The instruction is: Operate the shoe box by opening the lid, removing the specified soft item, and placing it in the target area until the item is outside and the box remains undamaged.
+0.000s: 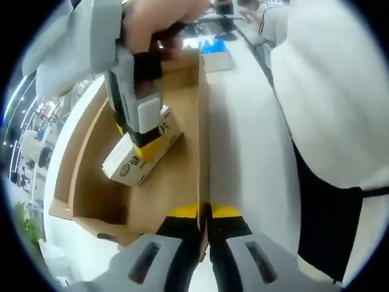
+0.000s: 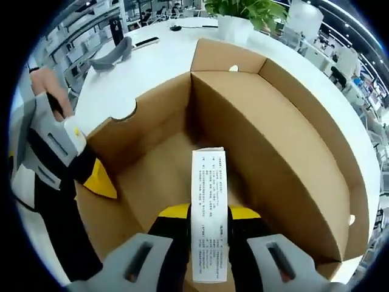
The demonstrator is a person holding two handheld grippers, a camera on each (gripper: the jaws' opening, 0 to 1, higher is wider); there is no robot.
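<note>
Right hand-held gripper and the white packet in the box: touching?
Touching. The right gripper view shows the right hand-held gripper with its jaws closed on the white packet; the left gripper view shows it clamped too, inside the shoe box.

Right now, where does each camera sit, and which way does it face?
Left gripper view: rides the left tool, shut on the box wall edge, looking along it; shows the right tool gripping the packet, and a hand.
Right gripper view: rides the right tool, looking into the box over the packet; left tool at left.
Shared: box, packet, both tools.
</note>
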